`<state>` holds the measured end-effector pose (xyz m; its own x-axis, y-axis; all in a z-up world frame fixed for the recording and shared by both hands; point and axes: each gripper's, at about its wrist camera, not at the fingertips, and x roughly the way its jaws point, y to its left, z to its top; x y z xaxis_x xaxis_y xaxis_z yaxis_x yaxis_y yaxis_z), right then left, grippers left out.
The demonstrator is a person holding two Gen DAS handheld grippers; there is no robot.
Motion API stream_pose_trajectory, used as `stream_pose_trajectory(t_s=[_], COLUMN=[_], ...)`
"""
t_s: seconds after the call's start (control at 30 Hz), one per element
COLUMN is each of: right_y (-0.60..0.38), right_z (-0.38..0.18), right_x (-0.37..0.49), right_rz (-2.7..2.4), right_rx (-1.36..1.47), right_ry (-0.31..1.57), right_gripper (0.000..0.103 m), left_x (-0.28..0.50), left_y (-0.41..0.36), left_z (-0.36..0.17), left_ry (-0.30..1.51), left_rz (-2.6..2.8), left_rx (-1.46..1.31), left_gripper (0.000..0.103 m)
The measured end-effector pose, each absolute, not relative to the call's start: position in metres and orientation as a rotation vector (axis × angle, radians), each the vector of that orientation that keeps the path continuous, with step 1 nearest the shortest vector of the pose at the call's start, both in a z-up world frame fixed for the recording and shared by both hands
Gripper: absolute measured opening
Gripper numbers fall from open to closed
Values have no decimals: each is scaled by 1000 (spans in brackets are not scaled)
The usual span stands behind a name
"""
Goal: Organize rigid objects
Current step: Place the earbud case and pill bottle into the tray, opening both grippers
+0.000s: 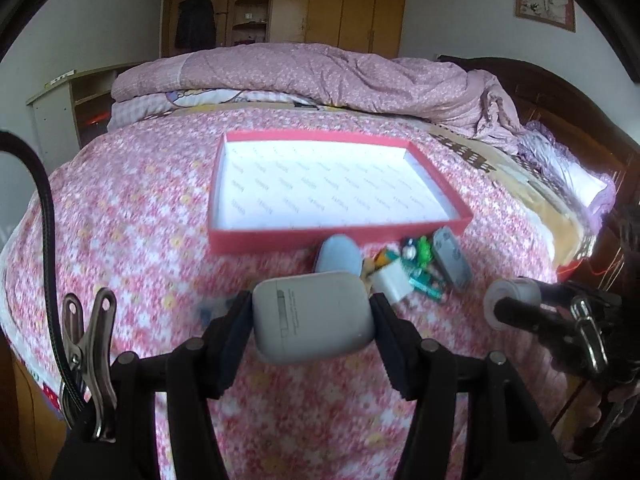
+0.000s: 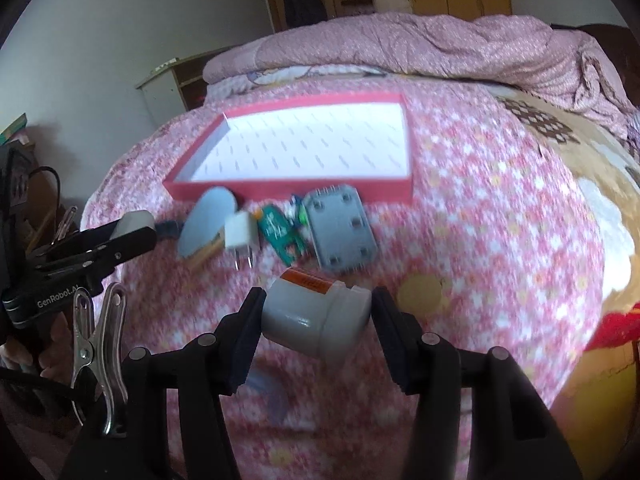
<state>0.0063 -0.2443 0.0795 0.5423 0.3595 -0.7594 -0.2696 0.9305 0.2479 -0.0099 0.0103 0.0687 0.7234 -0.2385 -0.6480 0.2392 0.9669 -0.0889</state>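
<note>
My left gripper (image 1: 313,316) is shut on a white earbud case (image 1: 314,314), held above the flowered bedspread. In the right wrist view my right gripper (image 2: 318,312) is shut on a white pipe elbow (image 2: 316,318) with an orange label. The right gripper with the elbow (image 1: 510,298) also shows at the right of the left wrist view. A shallow red box (image 1: 340,236) with a white printed lining lies open ahead. In front of it lie a pale blue oval piece (image 2: 206,220), a white charger plug (image 2: 240,236), a green circuit board (image 2: 280,236) and a grey rectangular block (image 2: 342,232).
A folded pink quilt (image 1: 320,72) lies across the far side of the bed. A wooden wardrobe (image 1: 340,4) stands behind it and a dark headboard (image 1: 560,96) at the right. A low white cabinet (image 1: 68,108) stands left of the bed.
</note>
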Motion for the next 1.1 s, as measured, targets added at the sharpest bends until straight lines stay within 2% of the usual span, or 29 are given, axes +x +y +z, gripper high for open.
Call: stream_pose_trajectory(t_s=[0.3, 0.63, 0.87, 1.1], right_y=[-239, -233, -225, -224], right_z=[94, 77, 62, 56], right_x=[61, 128, 137, 136], right_rz=[357, 297, 294, 283], right_rx=[94, 67, 42, 20], right_ry=[876, 914, 954, 963], right_gripper=[55, 55, 55, 55], left_x=[45, 101, 118, 119], left_y=[-3, -15, -10, -8], left_z=[83, 67, 44, 40], left_ry=[723, 770, 852, 864], left_rz=[-257, -211, -188, -148], left_rx=[-8, 13, 3, 24], left_gripper=[62, 62, 62, 68])
